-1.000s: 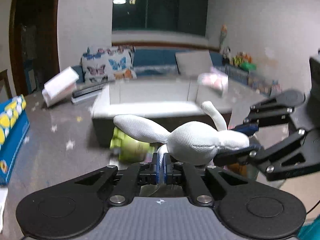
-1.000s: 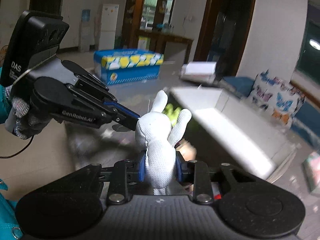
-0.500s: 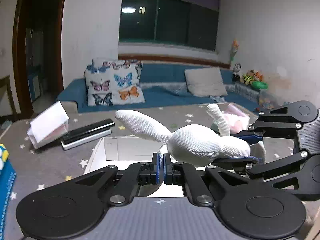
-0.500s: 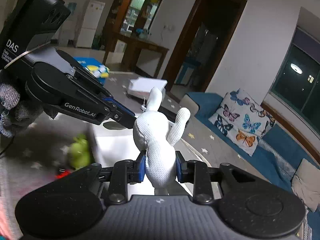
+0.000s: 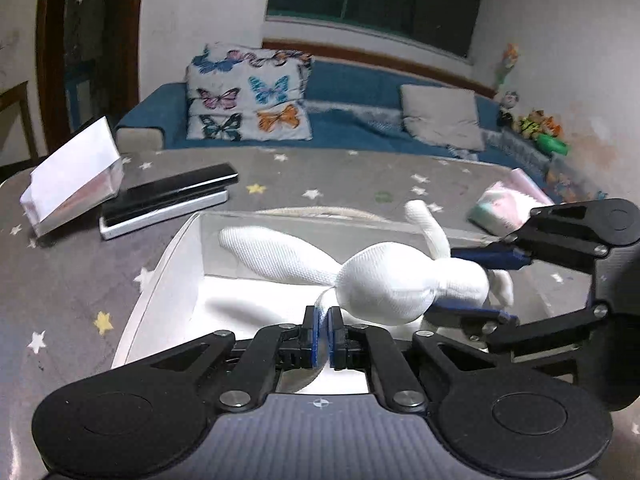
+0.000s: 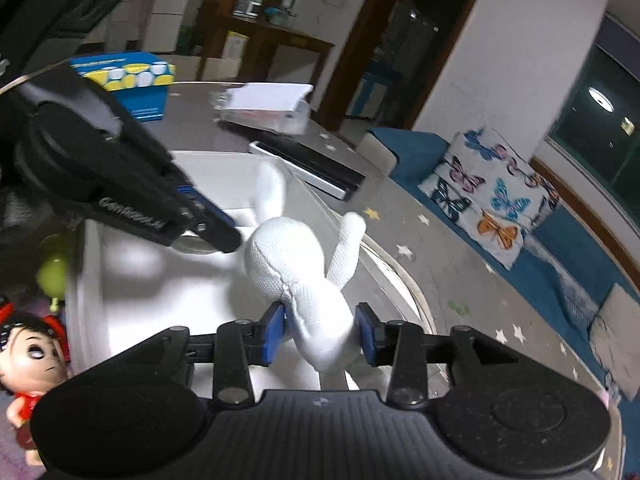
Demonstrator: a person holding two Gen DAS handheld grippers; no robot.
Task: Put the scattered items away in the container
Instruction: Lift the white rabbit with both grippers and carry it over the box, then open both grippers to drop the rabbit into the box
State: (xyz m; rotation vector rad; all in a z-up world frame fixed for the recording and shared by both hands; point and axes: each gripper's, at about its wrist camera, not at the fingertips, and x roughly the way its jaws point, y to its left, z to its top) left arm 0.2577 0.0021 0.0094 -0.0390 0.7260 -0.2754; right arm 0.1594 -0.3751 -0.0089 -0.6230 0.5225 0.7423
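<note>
A white fabric rabbit toy [image 5: 384, 284] hangs over the open white container [image 5: 160, 280]. My left gripper [image 5: 323, 338] is shut on a thin part of the rabbit, near its head. My right gripper [image 6: 320, 332] has its blue pads spread a little to either side of the rabbit's body [image 6: 304, 276]; small gaps show on both sides. It shows from the side in the left wrist view [image 5: 480, 284]. The container's white wall [image 6: 86, 300] shows in the right wrist view, with the left gripper [image 6: 224, 236] above it.
On the starry grey table: a black and white flat device [image 5: 168, 200], a clear box with white paper [image 5: 72, 176], a pink packet [image 5: 508, 204], a blue and yellow box [image 6: 128, 84], a green toy [image 6: 52, 276] and a red doll [image 6: 32, 364] beside the container. A blue sofa stands behind.
Both grippers have carried the rabbit from in front of the container to above its inside and lowered it. The right gripper's pads have opened away from the rabbit's body.
</note>
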